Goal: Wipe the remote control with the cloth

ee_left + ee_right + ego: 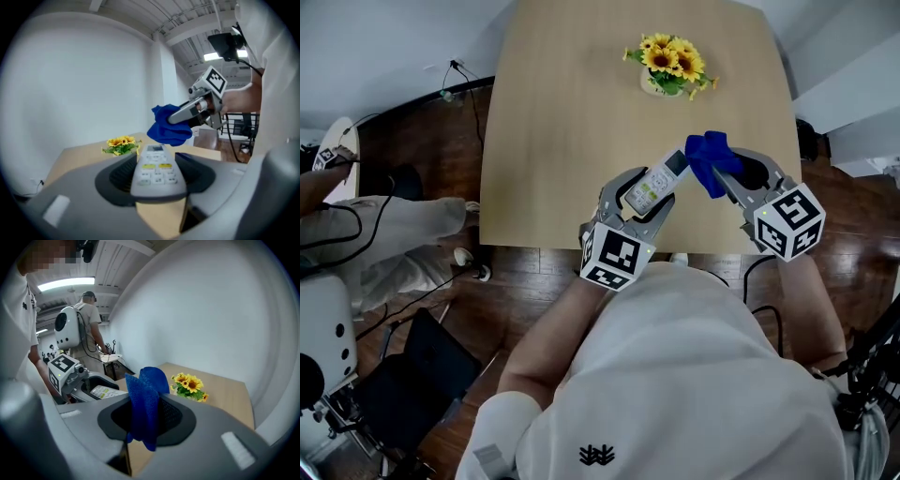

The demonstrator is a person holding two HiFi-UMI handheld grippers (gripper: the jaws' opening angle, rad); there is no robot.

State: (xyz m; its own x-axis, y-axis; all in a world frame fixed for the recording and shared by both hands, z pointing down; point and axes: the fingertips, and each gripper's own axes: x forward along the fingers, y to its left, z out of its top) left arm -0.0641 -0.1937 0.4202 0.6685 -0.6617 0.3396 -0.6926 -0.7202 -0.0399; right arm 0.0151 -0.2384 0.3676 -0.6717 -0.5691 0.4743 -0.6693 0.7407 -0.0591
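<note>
Both grasps done: left tool (pixel 649 199) clamped on remote control (pixel 661 178), right tool (pixel 724 176) pinching cloth (pixel 708 157) at its far end above counter (pixel 562 141). Contact unclear; wiping judged barely begun.

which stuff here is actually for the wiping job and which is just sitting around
For the job:
- remote control, clamped in the left hand-held gripper
- blue cloth, pinched in the right hand-held gripper

Just lying about:
- pot of sunflowers, standing at the far end of the wooden table
- cables on the floor beside the table
</note>
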